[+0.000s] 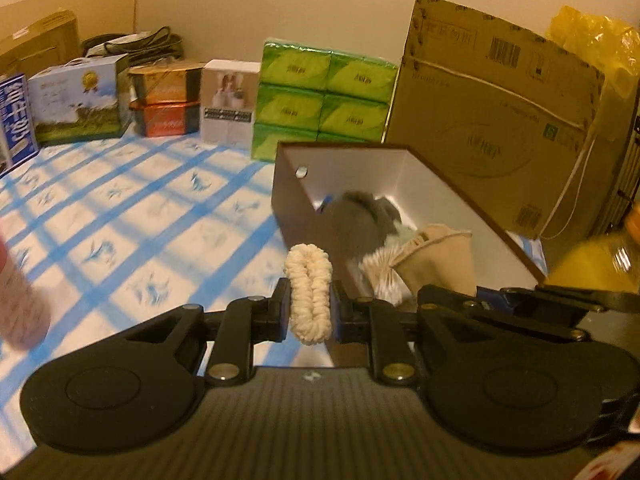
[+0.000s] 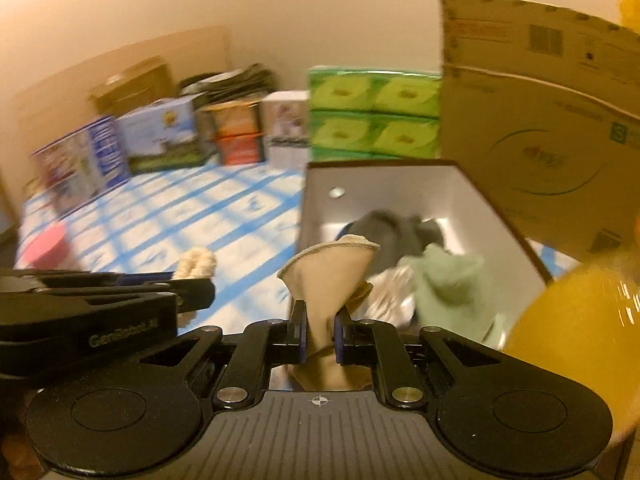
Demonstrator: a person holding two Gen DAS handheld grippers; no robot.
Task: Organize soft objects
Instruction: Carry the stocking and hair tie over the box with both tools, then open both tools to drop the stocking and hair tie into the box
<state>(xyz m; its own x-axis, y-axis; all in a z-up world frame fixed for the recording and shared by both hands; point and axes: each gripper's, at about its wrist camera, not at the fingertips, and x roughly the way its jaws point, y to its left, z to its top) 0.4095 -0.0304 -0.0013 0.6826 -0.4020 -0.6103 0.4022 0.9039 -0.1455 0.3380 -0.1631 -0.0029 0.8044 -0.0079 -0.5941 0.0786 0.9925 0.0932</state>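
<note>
The left gripper (image 1: 309, 307) is clamped on a cream knitted scrunchie (image 1: 309, 296), held upright just outside the left wall of the brown box (image 1: 296, 208). The right gripper (image 2: 319, 338) is clamped on a folded beige cloth (image 2: 328, 272), held at the box's near edge.

Box contents: a grey soft item (image 2: 396, 236) toward the back, a pale green cloth (image 2: 452, 284) at the near right, and a white striped piece (image 1: 380, 276) beside them. The box interior is white, with a round metal disc (image 1: 301, 171) on the left inner wall. The top is open.

The blue-checked tablecloth (image 1: 140, 216) to the left of the box is uncovered across a wide area. A pink object (image 2: 44, 244) sits at its far left edge.

A large cardboard carton (image 1: 492, 120) stands close behind and to the right of the box. Green tissue packs (image 1: 320, 100) are stacked directly behind the box. A row of small printed boxes (image 1: 80, 100) lines the back wall to the left. A blurred yellow object (image 2: 572, 332) crowds the near right corner of the box.
</note>
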